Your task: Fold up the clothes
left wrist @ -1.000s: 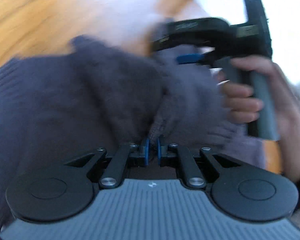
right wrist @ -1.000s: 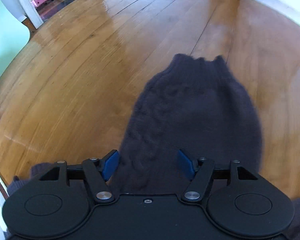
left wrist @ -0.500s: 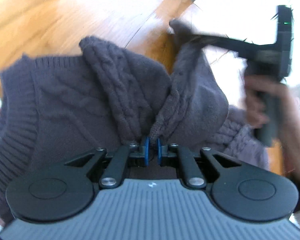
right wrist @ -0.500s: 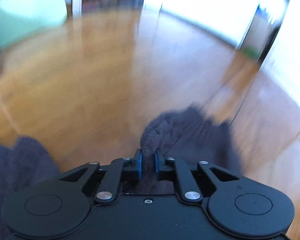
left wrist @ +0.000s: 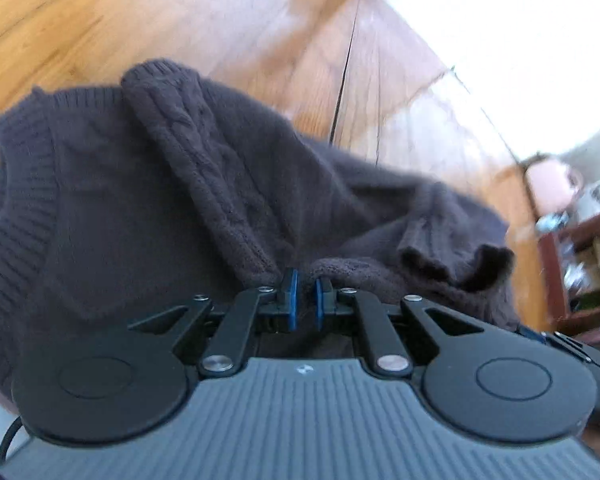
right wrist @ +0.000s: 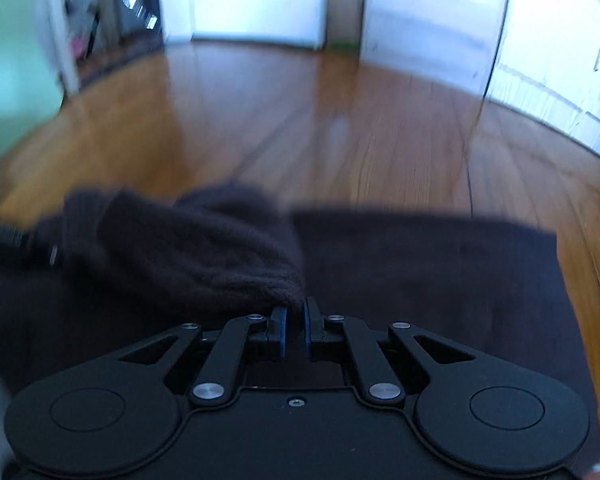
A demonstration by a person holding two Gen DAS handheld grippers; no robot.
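There was one garment, a dark cable-knit sweater [left wrist: 148,208], seen also from the right wrist [right wrist: 188,256]. It showed one ribbed hem band [left wrist: 16,216] and one ribbed cuff [left wrist: 456,260]. There were two claws: the left claw [left wrist: 304,294] and the right claw [right wrist: 295,330], each with two blue-padded fingers. Both were pinched onto a fold of the knit. There was one wooden floor [left wrist: 148,20]. At the right edge stood one set of dark wooden shelves [left wrist: 580,280]; its contents were too blurred to count.

No legible text, label, brand, number or sign anywhere in view.
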